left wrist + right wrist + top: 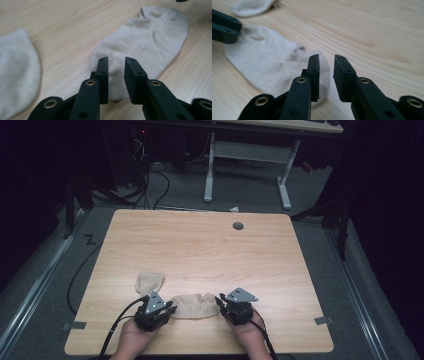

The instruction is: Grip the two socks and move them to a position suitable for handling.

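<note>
A beige sock [194, 305] lies flat near the table's front edge, between my two grippers. My left gripper [171, 309] is at its left end. In the left gripper view the jaws [116, 61] stand apart just above the sock [150, 37], with a gap between the pads and no cloth pinched. My right gripper [219, 300] is at the sock's right end. In the right gripper view its jaws [327, 58] are also apart, over the edge of the sock [267, 62]. A second beige sock [149, 281] lies a little farther back on the left.
The wooden table [200, 250] has a grey cable hole [238, 226] near its far edge. Past it stand a white desk frame [210, 170] and cables on the grey floor. The second sock [15, 70] sits close to the left gripper's left.
</note>
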`<state>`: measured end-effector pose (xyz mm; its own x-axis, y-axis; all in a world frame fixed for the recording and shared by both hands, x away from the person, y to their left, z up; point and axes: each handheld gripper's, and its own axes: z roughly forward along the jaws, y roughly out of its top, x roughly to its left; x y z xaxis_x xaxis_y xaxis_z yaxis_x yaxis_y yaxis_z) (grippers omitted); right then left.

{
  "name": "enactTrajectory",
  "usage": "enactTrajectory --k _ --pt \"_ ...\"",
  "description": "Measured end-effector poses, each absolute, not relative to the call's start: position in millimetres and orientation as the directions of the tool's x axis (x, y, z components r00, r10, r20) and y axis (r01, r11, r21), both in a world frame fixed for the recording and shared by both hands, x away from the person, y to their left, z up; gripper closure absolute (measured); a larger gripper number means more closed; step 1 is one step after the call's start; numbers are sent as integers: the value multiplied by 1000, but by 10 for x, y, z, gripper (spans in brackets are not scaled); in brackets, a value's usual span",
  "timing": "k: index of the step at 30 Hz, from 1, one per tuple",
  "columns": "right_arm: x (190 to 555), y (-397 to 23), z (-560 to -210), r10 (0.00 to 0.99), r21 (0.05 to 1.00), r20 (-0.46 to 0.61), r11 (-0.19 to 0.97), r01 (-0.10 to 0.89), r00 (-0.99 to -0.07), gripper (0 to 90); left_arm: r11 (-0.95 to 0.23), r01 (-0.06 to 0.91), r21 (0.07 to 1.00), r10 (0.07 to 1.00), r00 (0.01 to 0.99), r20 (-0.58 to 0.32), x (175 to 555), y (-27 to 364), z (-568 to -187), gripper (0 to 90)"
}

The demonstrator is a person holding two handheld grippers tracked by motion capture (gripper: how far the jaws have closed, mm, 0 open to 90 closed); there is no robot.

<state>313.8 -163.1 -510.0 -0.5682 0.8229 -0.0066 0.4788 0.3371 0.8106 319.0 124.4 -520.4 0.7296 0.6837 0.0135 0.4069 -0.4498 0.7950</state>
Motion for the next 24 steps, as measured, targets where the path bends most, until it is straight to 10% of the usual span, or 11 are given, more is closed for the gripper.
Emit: enactTrajectory --k 14,24 --pt "3205 -1486 -5292 785 729 -40 446 520 -618 796 -476 455 752 692 722 0 3252 1288 -5311 743" --pt "3131 -1785 -5157 828 817 33 301 492 -560 621 -393 444 806 748 664 -1 3241 1521 -5152 635"
